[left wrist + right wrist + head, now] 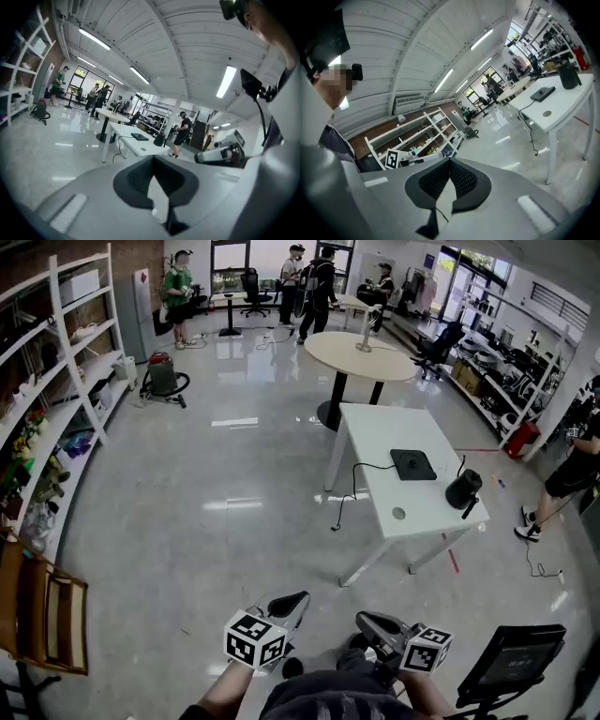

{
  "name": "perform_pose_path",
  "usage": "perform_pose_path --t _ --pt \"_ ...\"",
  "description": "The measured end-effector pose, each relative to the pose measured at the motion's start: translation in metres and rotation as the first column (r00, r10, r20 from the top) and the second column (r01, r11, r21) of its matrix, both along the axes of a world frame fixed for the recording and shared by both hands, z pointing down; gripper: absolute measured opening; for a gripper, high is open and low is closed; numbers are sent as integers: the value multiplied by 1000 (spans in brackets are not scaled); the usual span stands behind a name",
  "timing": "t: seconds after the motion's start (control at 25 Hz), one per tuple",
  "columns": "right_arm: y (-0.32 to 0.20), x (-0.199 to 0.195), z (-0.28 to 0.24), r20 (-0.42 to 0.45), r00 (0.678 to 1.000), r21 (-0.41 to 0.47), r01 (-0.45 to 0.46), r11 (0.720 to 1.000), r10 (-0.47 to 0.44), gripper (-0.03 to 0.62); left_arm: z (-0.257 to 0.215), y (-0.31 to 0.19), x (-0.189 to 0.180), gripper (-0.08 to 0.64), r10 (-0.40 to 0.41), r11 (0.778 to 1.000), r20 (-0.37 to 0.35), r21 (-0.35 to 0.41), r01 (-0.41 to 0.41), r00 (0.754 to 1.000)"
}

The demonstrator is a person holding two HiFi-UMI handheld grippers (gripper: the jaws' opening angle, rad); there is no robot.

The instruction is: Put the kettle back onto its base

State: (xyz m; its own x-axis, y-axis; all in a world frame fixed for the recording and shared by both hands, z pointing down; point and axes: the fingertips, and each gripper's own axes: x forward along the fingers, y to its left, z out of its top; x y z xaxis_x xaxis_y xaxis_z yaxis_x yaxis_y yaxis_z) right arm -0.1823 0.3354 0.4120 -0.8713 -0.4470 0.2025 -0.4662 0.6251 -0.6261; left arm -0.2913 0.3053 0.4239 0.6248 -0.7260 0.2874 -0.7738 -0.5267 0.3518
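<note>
Left tool point(290, 602) and right tool point(371, 621) hang closed above glossy floor point(234, 474) before table point(384, 442).

A white rectangular table point(384, 442) stands on a glossy pale floor point(234, 521), with a round table point(337, 352) on a black pedestal just behind it. White shelving point(80, 343) crowded with small items lines the left wall, and a vacuum cleaner point(161, 374) sits near its far end. A wooden chair point(42, 615) is at the lower left. Several people point(317, 287) stand at the back, and another person point(572, 474) stands to the right. At the lower right is a dark panel point(511, 662), possibly a chair back.
</note>
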Motion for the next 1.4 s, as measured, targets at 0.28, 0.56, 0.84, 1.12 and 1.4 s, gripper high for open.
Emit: perform_pose_path --t 0.28,0.56,0.84,1.12,1.4 --pt "-14 -19 -3 12 997 2 76 997 -76 3 -9 -1 -22 0 -83 997 -3 8 83 997" --pt "-43 8 5 82 996 -8 30 1000 -29 2 -10 -26 7 0 -41 999 73 -13 42 997" --pt "-83 119 29 96 989 -51 -105 993 110 3 -11 -77 115 0 91 996 148 -28 -88 985" --pt "-128 199 34 125 979 -54 -153 987 158 3 -26 -127 208 0 159 987 192 -7 -161 968" --pt "-163 233 44 178 983 -94 -20 995 36 3 -31 -147 242 0 94 996 270 -25 -90 958"
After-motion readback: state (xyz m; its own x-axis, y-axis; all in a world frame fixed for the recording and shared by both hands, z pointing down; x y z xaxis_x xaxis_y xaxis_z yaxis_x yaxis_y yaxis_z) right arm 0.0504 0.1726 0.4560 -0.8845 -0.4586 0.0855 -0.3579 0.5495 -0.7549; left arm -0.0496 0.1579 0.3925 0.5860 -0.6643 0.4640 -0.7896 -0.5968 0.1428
